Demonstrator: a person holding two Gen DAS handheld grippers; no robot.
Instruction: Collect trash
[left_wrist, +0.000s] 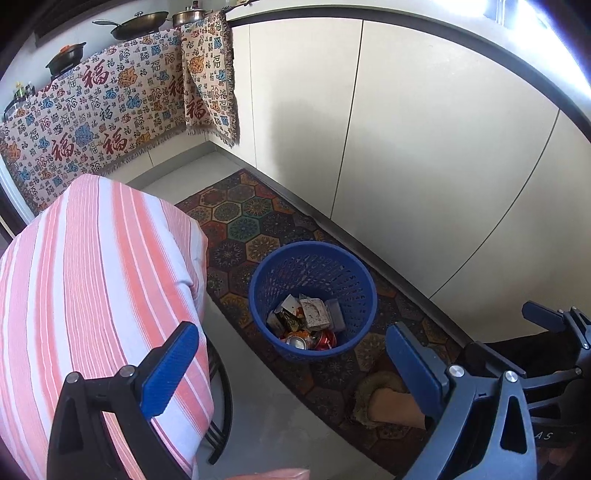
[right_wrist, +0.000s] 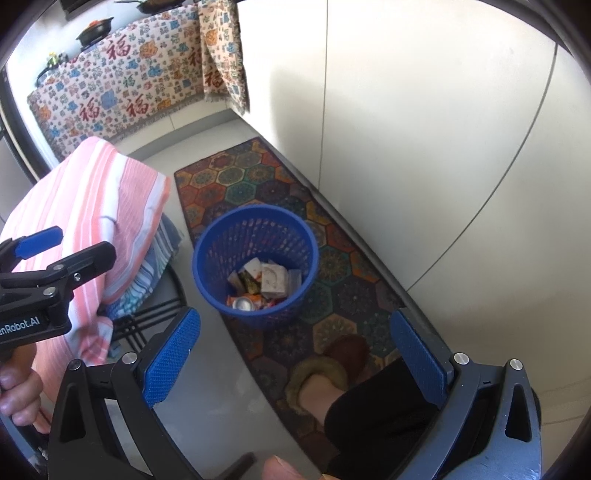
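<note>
Blue-padded left tongs (left_wrist: 291, 373) and right tongs (right_wrist: 295, 358) both hang spread wide with nothing between their pads, high above the floor. Just below the right pair stands a slippered foot (right_wrist: 325, 373) on the patterned rug (right_wrist: 332, 266). Beyond it, on the same rug, sits the blue basket (left_wrist: 258, 291), upright, already holding the trash (left_wrist: 306, 321): a crushed can, wrappers and small cartons lying at its bottom. No loose litter shows on the floor, so I judge the collecting nearly done; any further piece should be let go straight above the rim, not tossed from the side. To the left the striped cloth (left_wrist: 92, 280) draped over a stool crowds that approach, while white cupboard doors (left_wrist: 424, 155) close the right, leaving a narrow lane along the rug.
</note>
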